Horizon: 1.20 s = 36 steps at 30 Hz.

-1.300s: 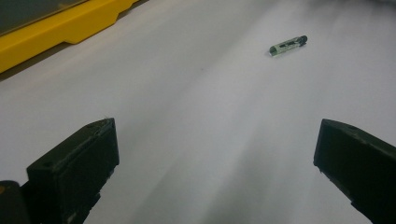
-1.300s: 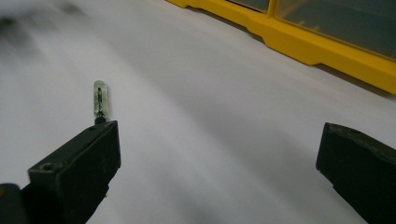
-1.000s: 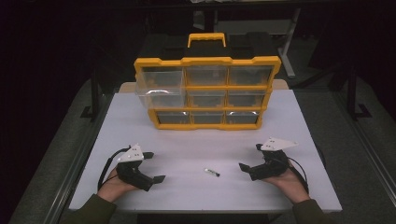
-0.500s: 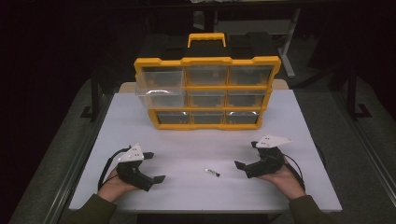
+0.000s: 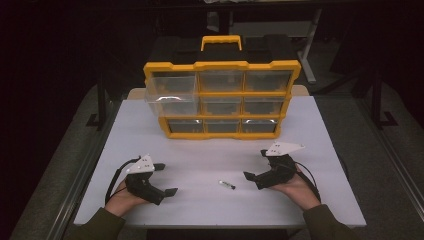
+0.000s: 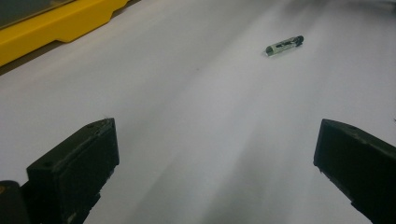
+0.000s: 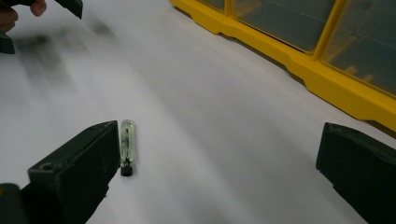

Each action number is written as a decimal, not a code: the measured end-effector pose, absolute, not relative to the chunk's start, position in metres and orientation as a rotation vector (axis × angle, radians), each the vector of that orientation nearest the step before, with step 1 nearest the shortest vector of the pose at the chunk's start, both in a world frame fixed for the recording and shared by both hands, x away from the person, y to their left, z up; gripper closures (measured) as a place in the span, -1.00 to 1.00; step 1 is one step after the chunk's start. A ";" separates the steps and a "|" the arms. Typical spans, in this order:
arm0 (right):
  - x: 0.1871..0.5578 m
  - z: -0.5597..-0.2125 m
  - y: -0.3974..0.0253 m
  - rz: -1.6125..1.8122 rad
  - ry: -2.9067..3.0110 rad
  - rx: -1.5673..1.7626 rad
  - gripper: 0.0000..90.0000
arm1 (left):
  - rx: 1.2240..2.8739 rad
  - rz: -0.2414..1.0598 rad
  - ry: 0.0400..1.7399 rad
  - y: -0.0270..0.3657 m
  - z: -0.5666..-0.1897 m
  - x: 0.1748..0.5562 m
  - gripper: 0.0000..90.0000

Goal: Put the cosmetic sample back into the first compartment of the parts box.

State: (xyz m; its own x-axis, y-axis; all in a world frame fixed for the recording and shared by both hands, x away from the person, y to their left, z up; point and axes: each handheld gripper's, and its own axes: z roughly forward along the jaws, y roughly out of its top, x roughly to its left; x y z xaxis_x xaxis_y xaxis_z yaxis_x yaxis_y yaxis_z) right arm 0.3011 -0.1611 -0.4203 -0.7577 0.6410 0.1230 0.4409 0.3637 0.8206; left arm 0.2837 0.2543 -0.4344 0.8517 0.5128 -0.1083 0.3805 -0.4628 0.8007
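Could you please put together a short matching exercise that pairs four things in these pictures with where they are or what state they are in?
Things:
1. Small clear tube with a black cap
2. Yellow organiser with clear drawers
3. Left gripper
4. Middle-left clear drawer

Places or states:
A. Pulled partly out
B. Lying on the white table between the grippers
C. Open, near the table's front left
D. Standing at the table's far side

Pairs: 1-B, 2-D, 3-C, 4-A

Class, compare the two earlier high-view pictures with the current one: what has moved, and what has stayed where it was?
The right gripper has slid left across the table toward the small glass tube, jaws open, gripping nothing. The left gripper, the tube and the yellow drawer organiser, one left drawer pulled out, stayed put.
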 end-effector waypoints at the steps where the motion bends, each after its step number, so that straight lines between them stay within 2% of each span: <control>1: 0.301 -0.420 -0.159 1.343 2.411 0.967 -1.00 | 2.109 0.183 0.649 0.254 -0.434 0.284 -1.00; 36: 0.315 -0.433 -0.095 1.268 2.610 0.819 -0.98 | 2.097 0.175 0.652 0.254 -0.435 0.284 -1.00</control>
